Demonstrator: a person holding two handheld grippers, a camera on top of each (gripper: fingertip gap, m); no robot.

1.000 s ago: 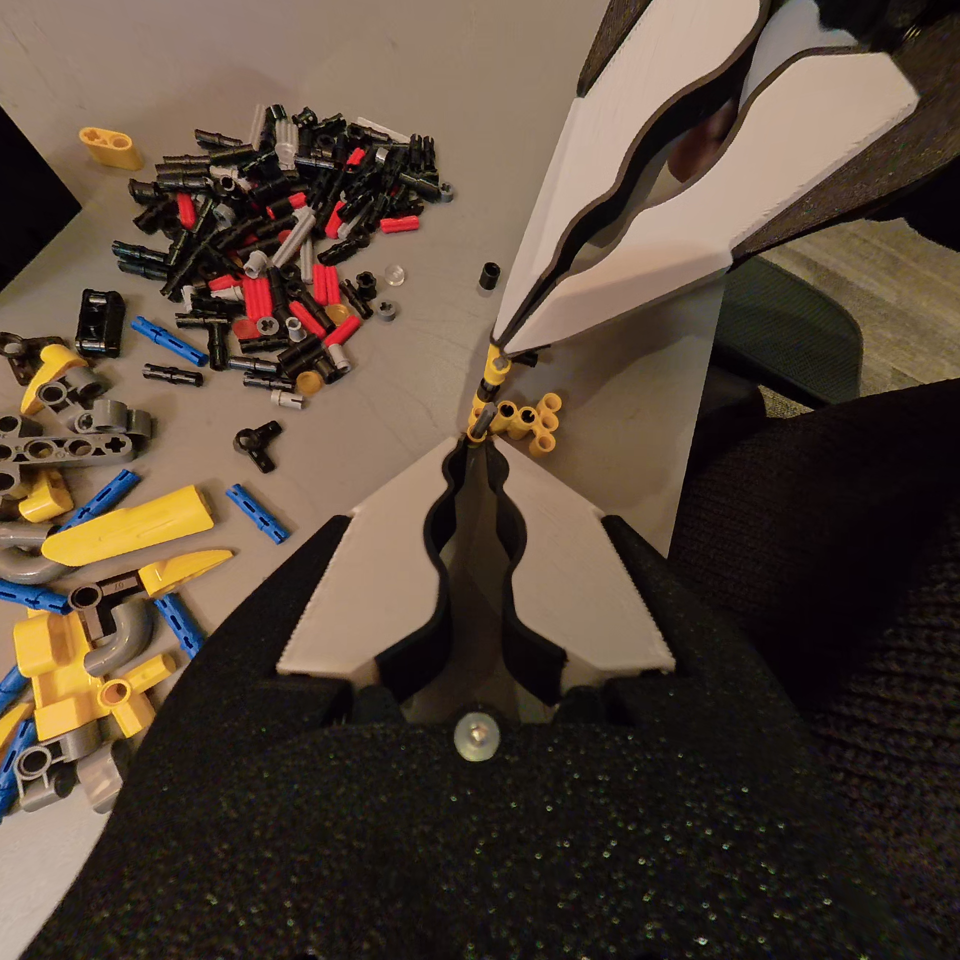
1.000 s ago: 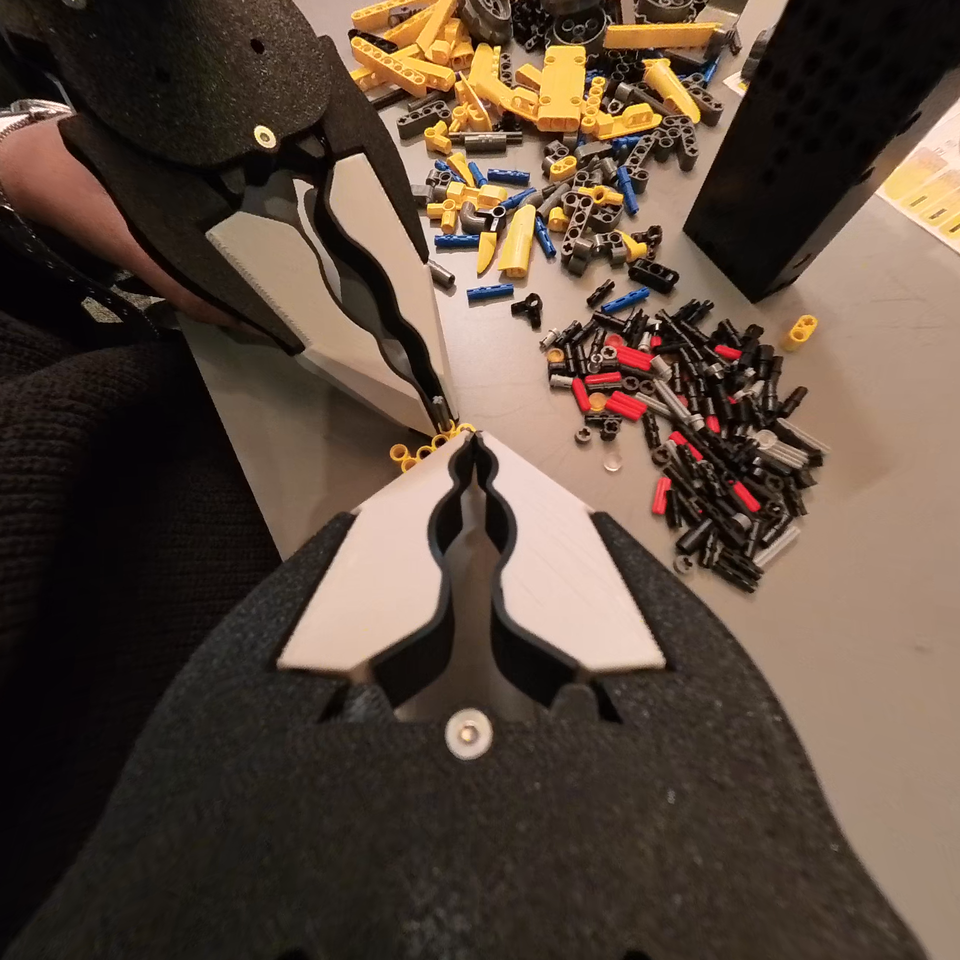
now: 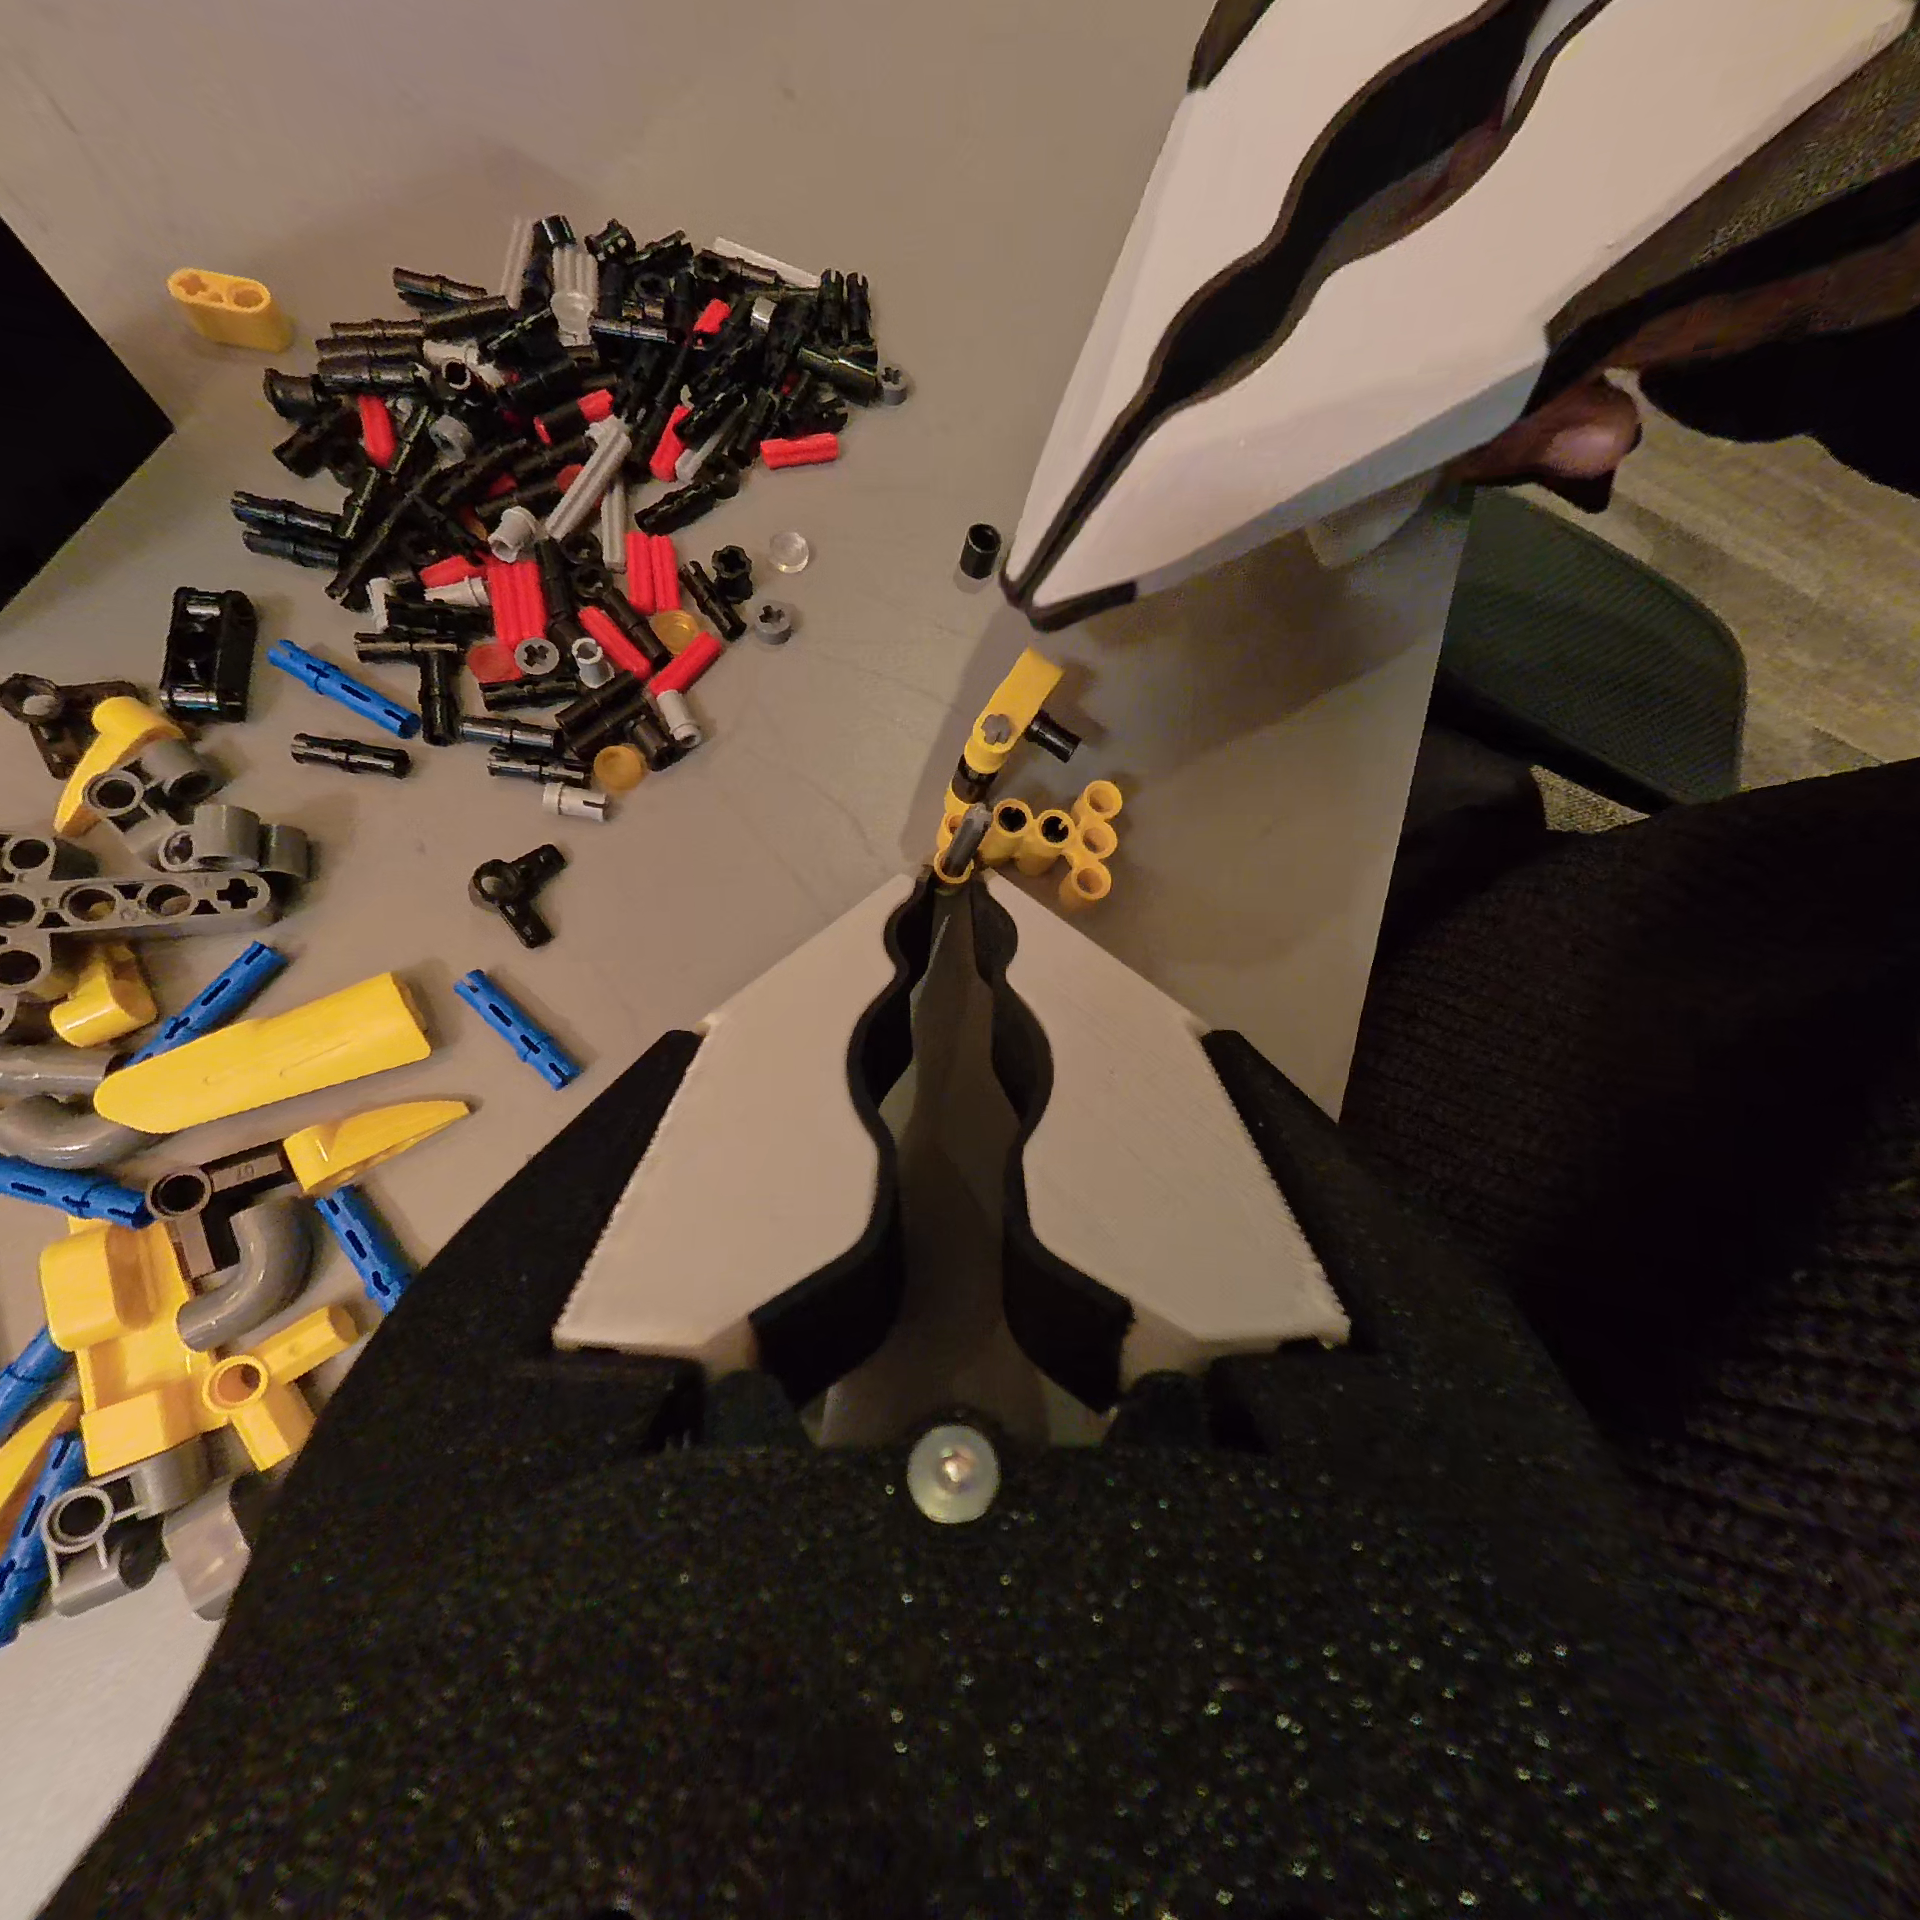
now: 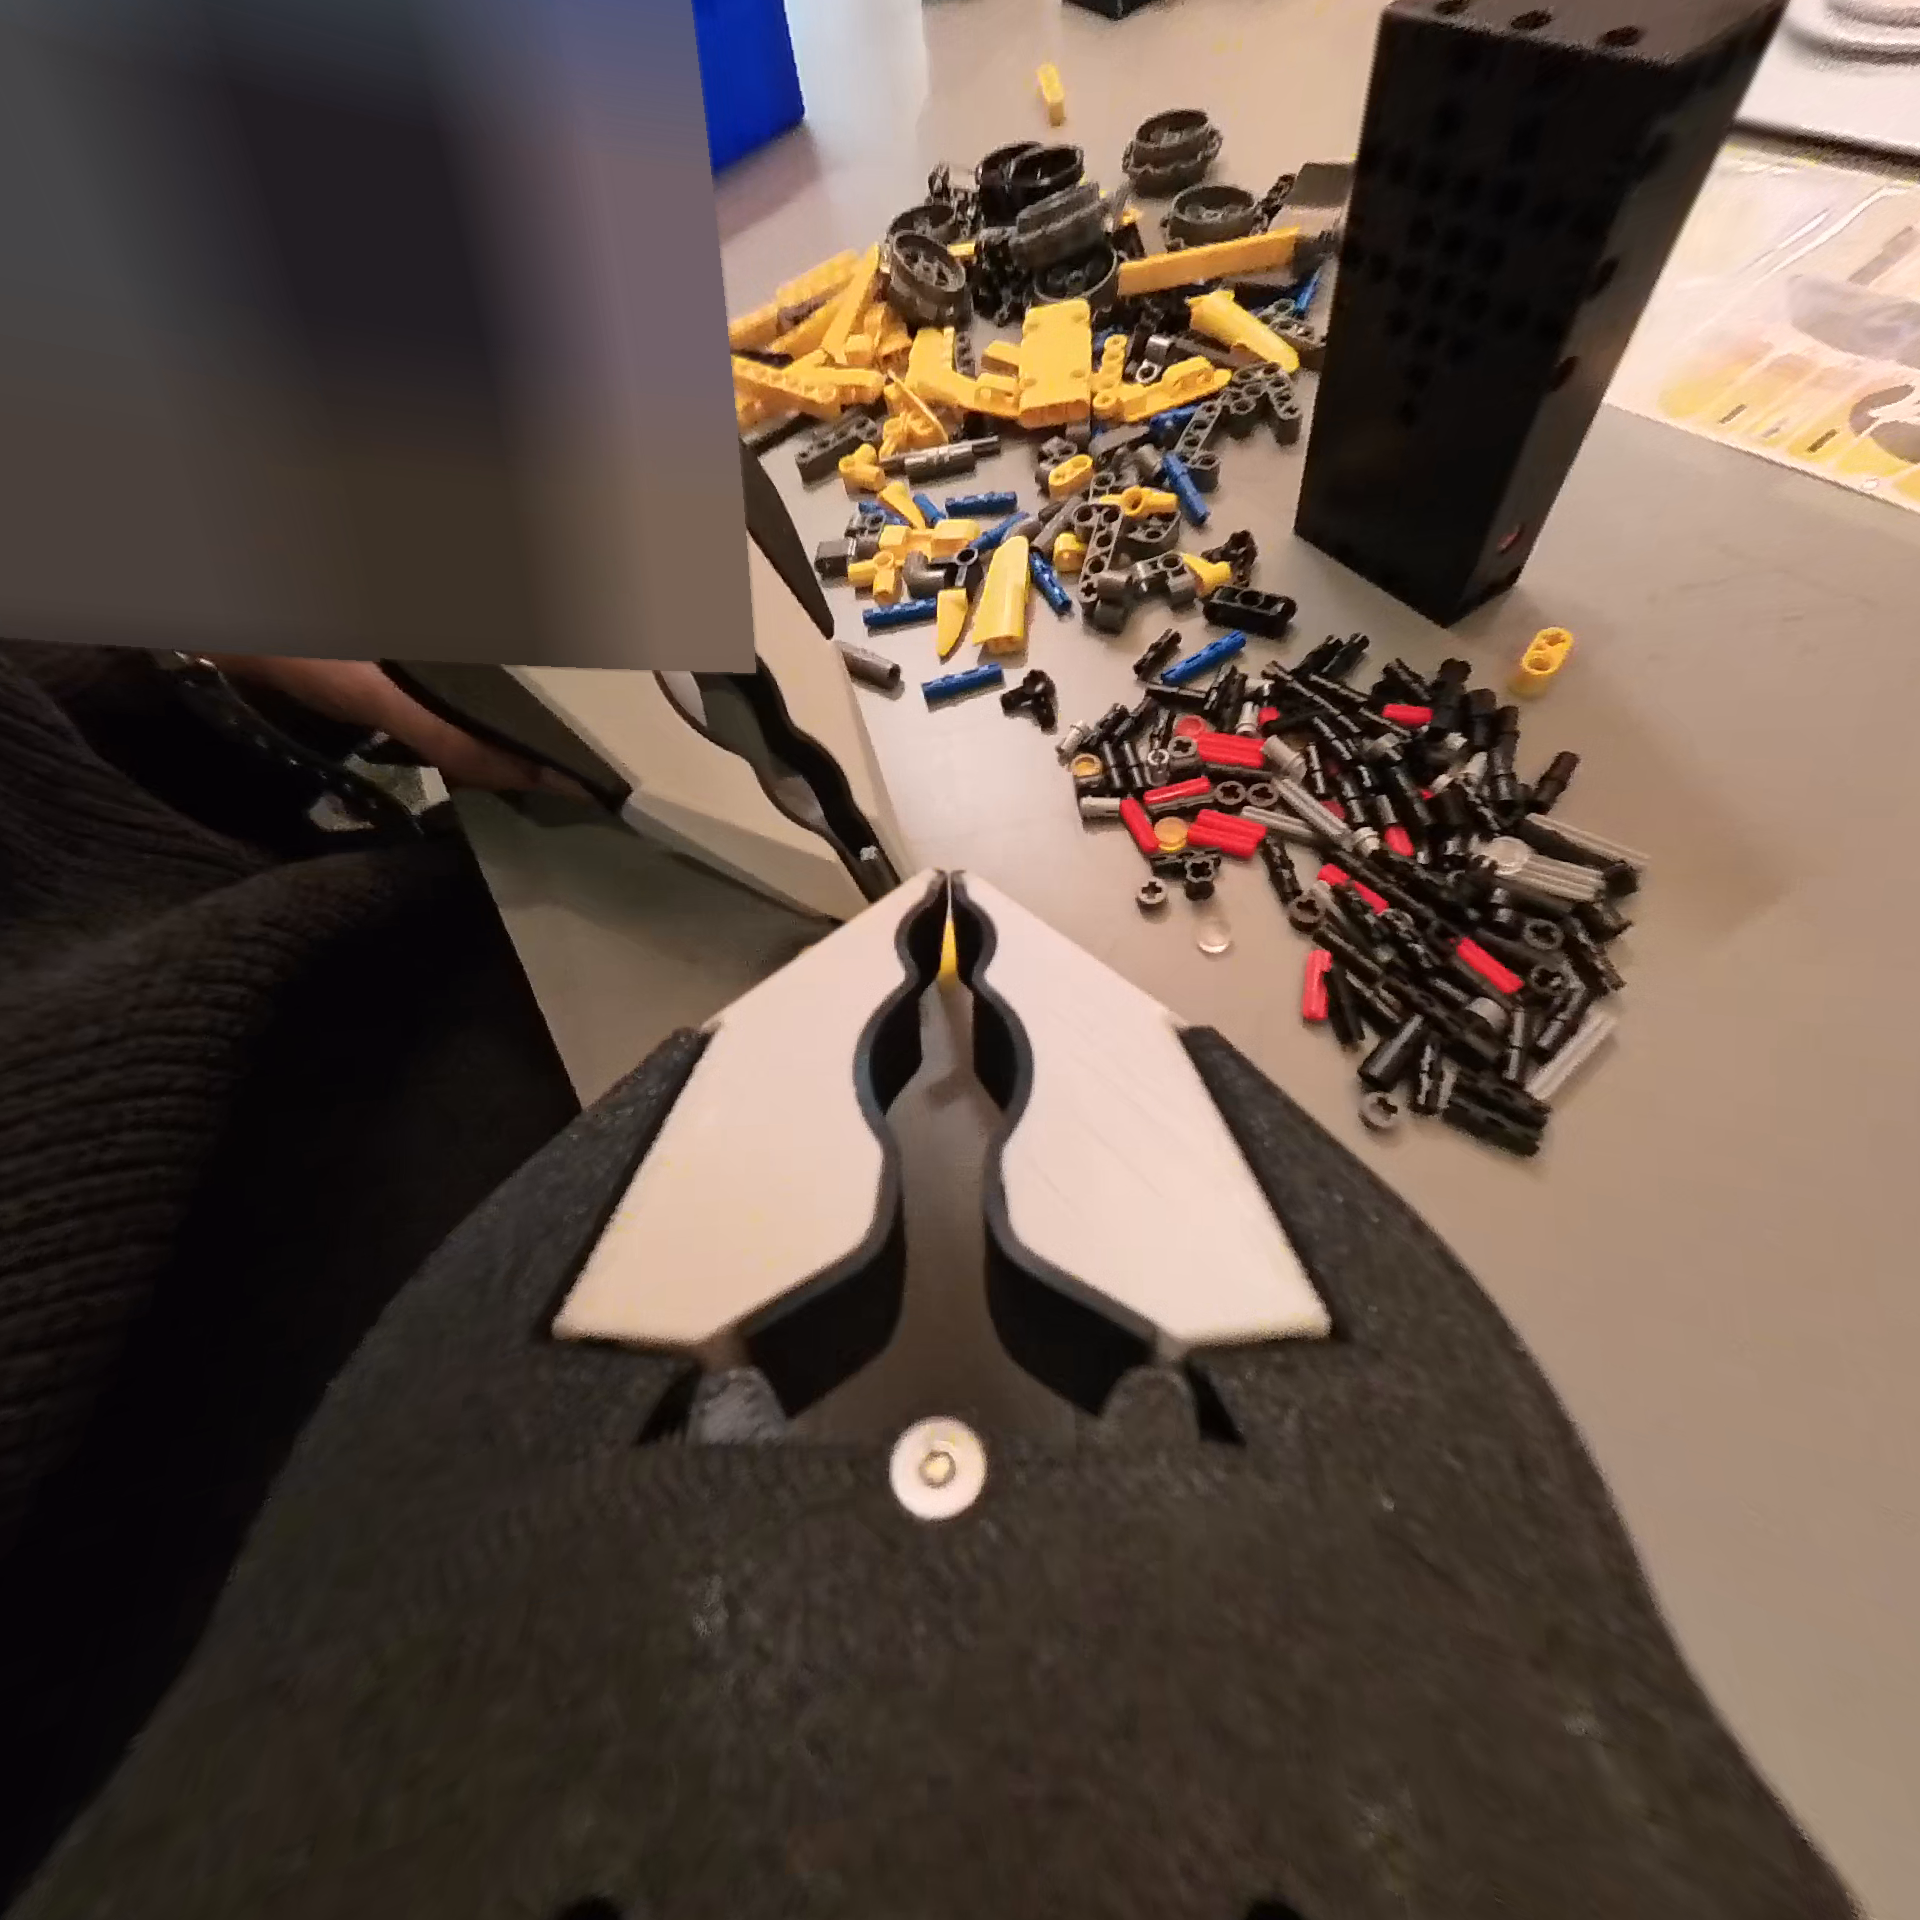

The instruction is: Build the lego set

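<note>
My left gripper (image 3: 951,878) is shut on a grey axle of a small yellow brick assembly (image 3: 1039,831) and holds it over the grey table (image 3: 779,156), near the table's right edge. A yellow connector (image 3: 1013,696) with a black pin (image 3: 1055,736) sticks up from the assembly. My right gripper (image 3: 1023,608) is shut and empty, a short way above that connector and apart from it. In the right wrist view the right gripper (image 4: 948,881) is shut, with the left gripper (image 4: 871,868) just beyond its tips. A bit of yellow shows through the gap between its fingers.
A pile of black, red and grey pins (image 3: 561,499) lies at the far left. Yellow, blue and grey parts (image 3: 208,1091) lie at the near left. A black bushing (image 3: 979,548) sits by the right gripper's tip. A tall black perforated block (image 4: 1486,312) stands behind the pins. Some 5 centimeters of space lies between my two pairs of fingers. From either gripper's tips it is about 15 centimeters to the tall black perforated block (image 4: 1486,312).
My right gripper has let go of the yellow connector's top and lifted up and away. My left gripper still holds the assembly in the same place.
</note>
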